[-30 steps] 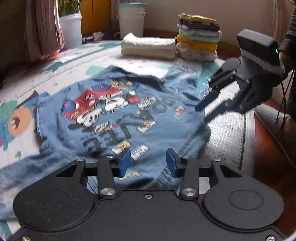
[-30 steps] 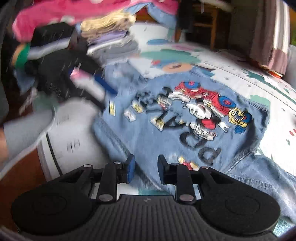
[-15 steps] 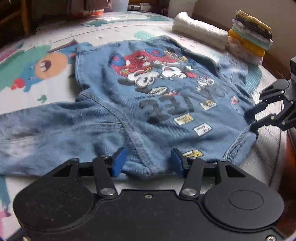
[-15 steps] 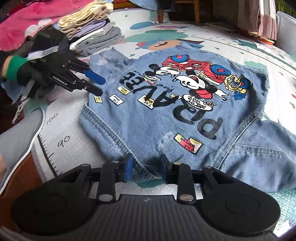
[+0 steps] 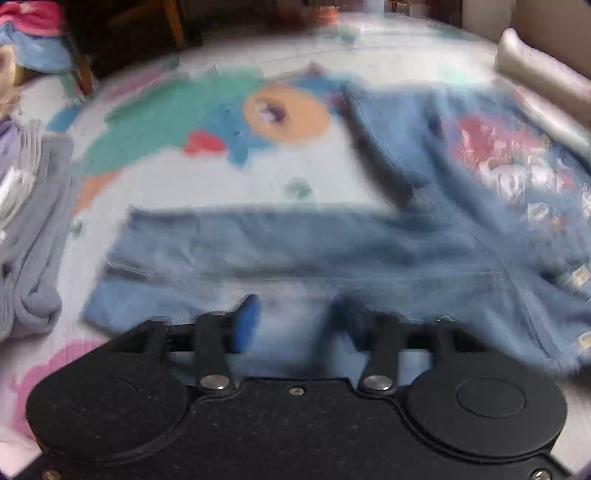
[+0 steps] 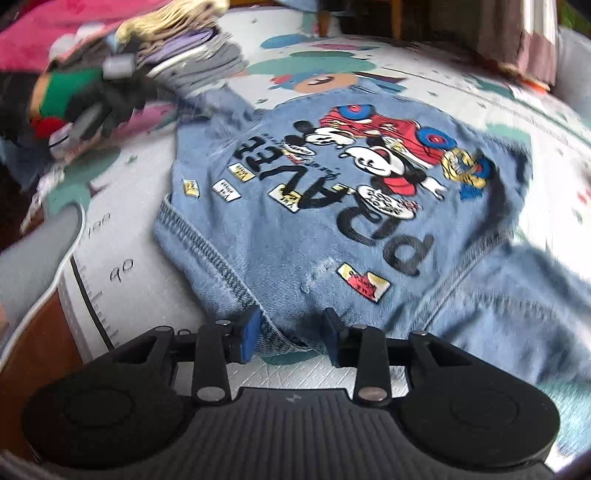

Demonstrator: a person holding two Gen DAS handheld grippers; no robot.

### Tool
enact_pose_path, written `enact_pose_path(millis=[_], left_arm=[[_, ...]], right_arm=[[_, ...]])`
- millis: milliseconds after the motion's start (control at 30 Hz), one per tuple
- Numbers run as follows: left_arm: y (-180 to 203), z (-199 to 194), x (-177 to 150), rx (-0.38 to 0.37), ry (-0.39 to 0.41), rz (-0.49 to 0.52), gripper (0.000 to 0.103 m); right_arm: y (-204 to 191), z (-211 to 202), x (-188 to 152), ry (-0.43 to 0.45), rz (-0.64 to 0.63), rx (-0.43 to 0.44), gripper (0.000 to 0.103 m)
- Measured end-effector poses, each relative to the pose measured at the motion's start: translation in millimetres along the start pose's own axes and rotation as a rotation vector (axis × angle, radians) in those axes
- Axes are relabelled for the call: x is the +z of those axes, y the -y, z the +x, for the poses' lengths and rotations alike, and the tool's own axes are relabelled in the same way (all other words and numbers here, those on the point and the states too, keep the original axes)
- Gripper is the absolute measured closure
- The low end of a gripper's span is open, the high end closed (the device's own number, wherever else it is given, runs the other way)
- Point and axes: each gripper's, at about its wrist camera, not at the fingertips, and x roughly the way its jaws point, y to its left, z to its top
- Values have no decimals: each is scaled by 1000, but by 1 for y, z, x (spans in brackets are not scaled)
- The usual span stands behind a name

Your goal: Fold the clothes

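A blue denim jacket (image 6: pixel 332 229) with a cartoon print lies flat, back up, on the play mat (image 6: pixel 140 266). My right gripper (image 6: pixel 291 332) is low at the jacket's near hem corner. Its jaws are opening, a fold of hem lies between them, and the pads do not squeeze it. In the blurred left wrist view one sleeve (image 5: pixel 280 251) stretches sideways across the mat. My left gripper (image 5: pixel 297 321) is at that sleeve's near edge, its jaws opening with nothing gripped. The right wrist view shows the left gripper (image 6: pixel 92 107) as a blur at upper left, beside the clothes pile.
A stack of folded clothes (image 6: pixel 192 48) and pink cloth (image 6: pixel 55 33) sit at the mat's far left. Grey folded garments (image 5: pixel 33 236) lie left of the sleeve. A rolled white towel (image 5: pixel 543 81) lies beyond the jacket. Wooden floor (image 6: pixel 40 350) starts at the mat's edge, near a grey-socked foot (image 6: pixel 37 258).
The left gripper swung away from the jacket's hem and now faces the outstretched sleeve. Both grippers' jaws stand wider than before. The right gripper has stayed at the hem corner.
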Motion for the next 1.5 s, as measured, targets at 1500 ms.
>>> enact_pose_path(millis=[1500], left_arm=[[195,-142,-27,-561,-26,429,51]], right_arm=[[195,-56,-43,49,347,-507,62]])
